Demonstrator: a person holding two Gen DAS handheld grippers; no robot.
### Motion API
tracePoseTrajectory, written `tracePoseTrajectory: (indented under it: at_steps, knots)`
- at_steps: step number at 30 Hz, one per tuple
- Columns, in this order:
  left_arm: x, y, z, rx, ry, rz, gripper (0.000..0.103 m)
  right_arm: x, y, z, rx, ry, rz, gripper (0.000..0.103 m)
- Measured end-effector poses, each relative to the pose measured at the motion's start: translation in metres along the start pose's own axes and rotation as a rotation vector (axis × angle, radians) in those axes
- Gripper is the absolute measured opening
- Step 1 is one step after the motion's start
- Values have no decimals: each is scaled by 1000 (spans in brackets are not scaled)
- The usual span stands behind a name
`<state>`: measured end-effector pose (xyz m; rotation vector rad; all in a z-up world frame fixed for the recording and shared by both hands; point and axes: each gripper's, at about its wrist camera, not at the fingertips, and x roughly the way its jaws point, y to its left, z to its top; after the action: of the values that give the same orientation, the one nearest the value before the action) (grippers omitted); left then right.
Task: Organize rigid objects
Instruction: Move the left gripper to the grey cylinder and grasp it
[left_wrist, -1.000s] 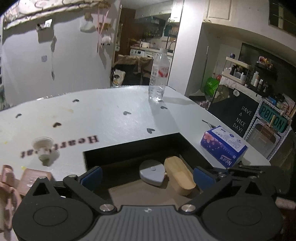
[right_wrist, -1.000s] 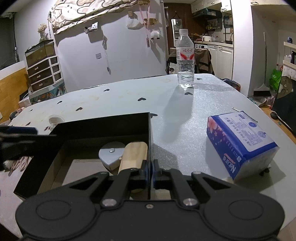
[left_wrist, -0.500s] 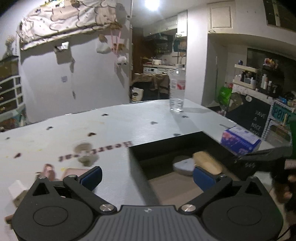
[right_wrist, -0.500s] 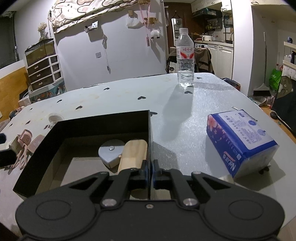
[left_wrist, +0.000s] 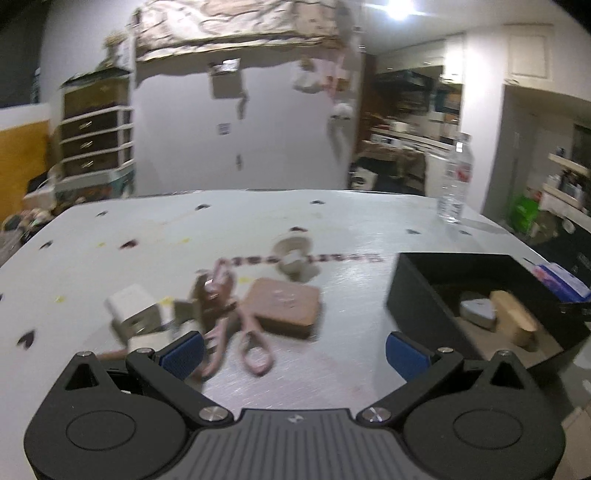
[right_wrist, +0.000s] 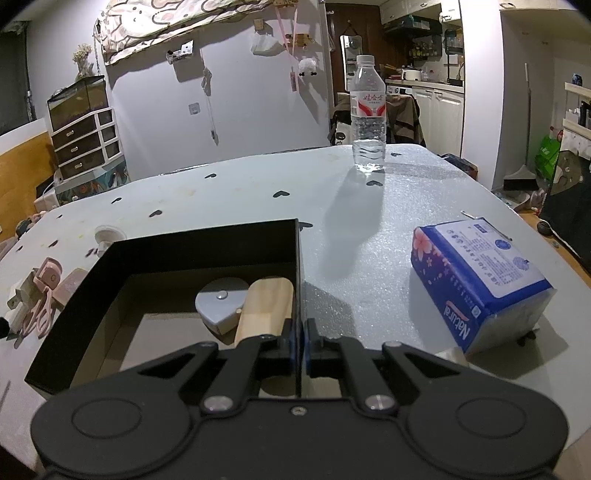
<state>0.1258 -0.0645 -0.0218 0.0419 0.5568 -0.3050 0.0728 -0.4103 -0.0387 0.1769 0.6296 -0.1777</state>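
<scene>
The right gripper (right_wrist: 300, 341) is angling down and pinching the right wall of the black box (right_wrist: 207, 243) between fully closed fingers, with a wooden block (right_wrist: 266, 310) and grey heart-shaped piece (right_wrist: 219, 301) sitting inside right by that wall. The left gripper (left_wrist: 295, 352) is hanging wide open and empty, tilted down over the table (left_wrist: 354, 229). Pink scissors (left_wrist: 255, 347) are lying just past its tips, a brown pad (left_wrist: 284, 304) and white plug (left_wrist: 135, 314) are just beyond, and bare tabletop is separating that pile from the box's left wall.

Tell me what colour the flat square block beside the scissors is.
Dusty pink-brown, the square block next to the pink scissors; left wrist view shows it best.
</scene>
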Motion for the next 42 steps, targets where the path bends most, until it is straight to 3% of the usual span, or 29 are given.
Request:
tracePoseTrajectory:
  at_steps: [15,25,34,42]
  knots:
    - [10,36,-12,-79,-24,101,101,0,0,0,0,1,0,5]
    - [34,46,-6,-51,-12,145,61,-1,0,-1,6,1,-5,5]
    - [59,58,5,-24,-8,179,52,0,2,0,2,3,-14,5]
    - [77,62,9,-18,22,157,42,0,2,1,3,3,-16,5]
